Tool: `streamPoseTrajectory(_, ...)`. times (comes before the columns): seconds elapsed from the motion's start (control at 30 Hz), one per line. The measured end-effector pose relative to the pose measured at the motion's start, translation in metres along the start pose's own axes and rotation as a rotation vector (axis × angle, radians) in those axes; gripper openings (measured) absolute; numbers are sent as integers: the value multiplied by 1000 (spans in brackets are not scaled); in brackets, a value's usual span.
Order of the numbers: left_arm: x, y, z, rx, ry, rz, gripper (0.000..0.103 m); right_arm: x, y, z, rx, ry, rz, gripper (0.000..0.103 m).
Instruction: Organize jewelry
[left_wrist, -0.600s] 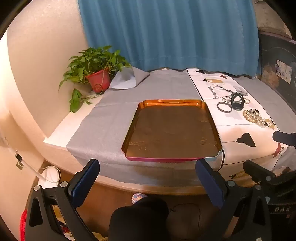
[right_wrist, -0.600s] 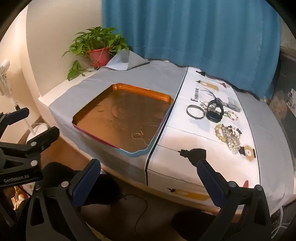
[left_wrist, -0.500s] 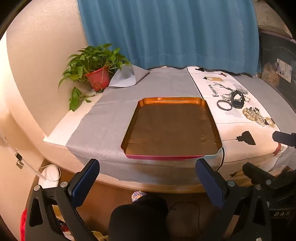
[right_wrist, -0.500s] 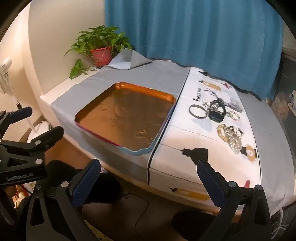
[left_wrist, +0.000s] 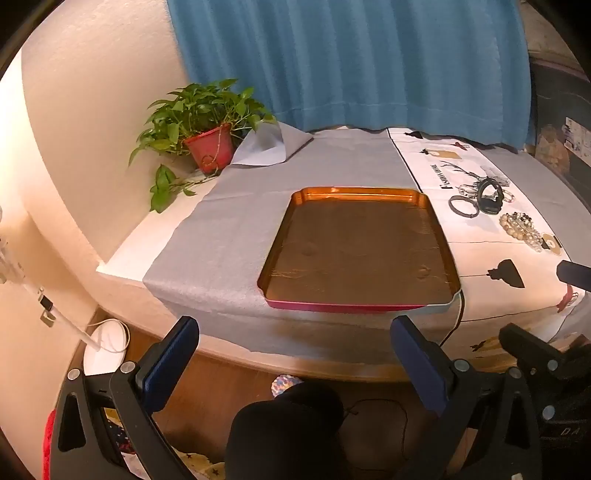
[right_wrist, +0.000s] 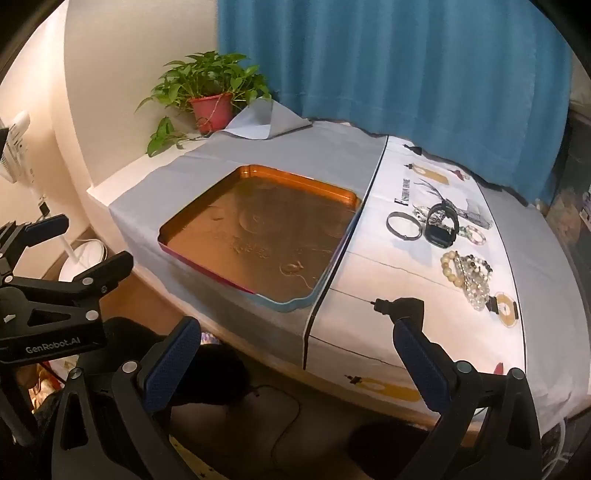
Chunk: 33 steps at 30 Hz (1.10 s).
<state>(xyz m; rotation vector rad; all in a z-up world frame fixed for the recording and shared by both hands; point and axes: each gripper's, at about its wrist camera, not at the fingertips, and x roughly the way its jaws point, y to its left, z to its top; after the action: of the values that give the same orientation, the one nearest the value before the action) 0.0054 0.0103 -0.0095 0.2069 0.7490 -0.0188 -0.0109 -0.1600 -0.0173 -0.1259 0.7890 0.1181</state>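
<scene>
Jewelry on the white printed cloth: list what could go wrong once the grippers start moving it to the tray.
1. The bead bracelets lie heaped together; picking one may drag the others.
2. The black watch touches the neighbouring bangles, so a grasp could catch both.
3. The tray sits near the table edge; a nudge from the open right gripper might shift it.

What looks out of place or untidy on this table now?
Two things. The grey cloth's far corner is folded back beside the potted plant. The jewelry lies bunched on the white printed cloth, some pieces overlapping, outside the orange tray. Nothing looks spilled or broken.
</scene>
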Motion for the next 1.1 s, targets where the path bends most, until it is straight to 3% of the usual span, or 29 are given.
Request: streamPoseTrajectory(1.1, -1, -2, -3, 5, 3, -2, 103, 1, 4, -1, -11, 9, 2, 103)
